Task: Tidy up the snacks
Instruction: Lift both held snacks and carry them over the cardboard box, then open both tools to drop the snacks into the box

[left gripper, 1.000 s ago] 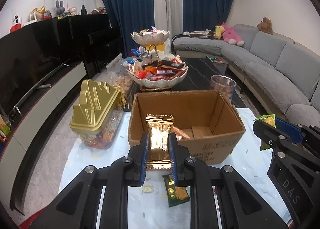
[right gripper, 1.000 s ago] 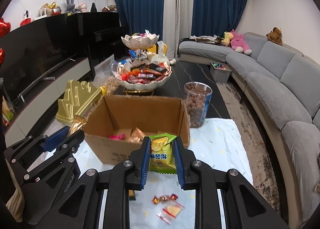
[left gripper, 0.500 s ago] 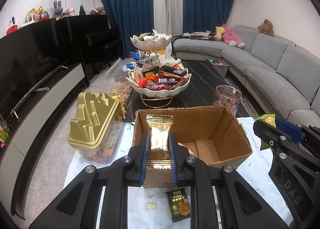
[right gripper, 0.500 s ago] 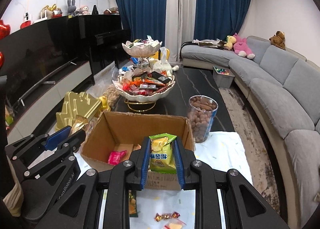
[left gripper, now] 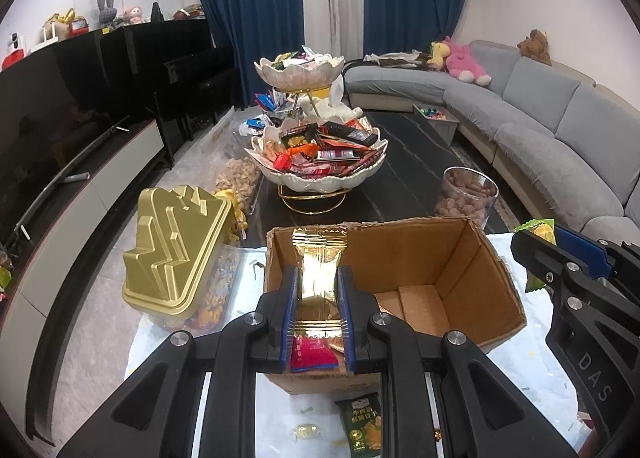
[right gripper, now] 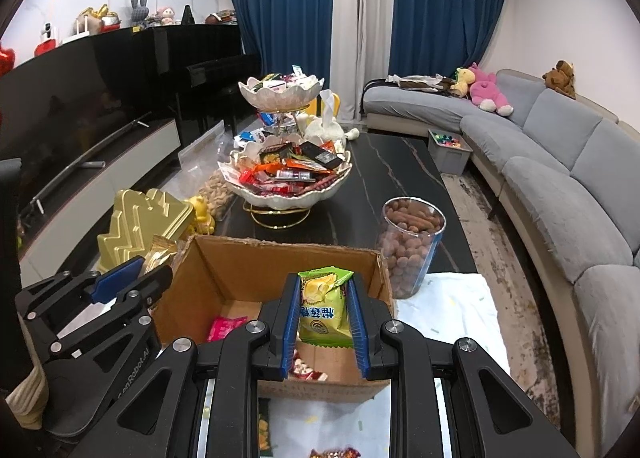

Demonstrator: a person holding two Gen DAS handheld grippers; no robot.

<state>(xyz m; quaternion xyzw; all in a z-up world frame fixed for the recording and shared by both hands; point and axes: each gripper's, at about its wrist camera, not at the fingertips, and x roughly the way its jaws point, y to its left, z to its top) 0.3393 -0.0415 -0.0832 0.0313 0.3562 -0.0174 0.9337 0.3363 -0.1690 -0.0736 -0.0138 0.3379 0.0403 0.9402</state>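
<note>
Poised over the cardboard box [left gripper: 472,278], left gripper [left gripper: 318,298] clamped on gold packet [left gripper: 319,278], right gripper [right gripper: 323,314] on green packet [right gripper: 323,308] (next, by my reckoning: part fingers, drop both).

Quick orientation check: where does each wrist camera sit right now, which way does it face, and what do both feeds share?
Left wrist: rides the left gripper, looking forward over the gold packet into the cardboard box; the right gripper shows at right.
Right wrist: rides the right gripper, facing forward over the green packet into the box; the left gripper shows at left.
Shared: box, tiered snack bowl, nut jar, gold lid, sofa.
</note>
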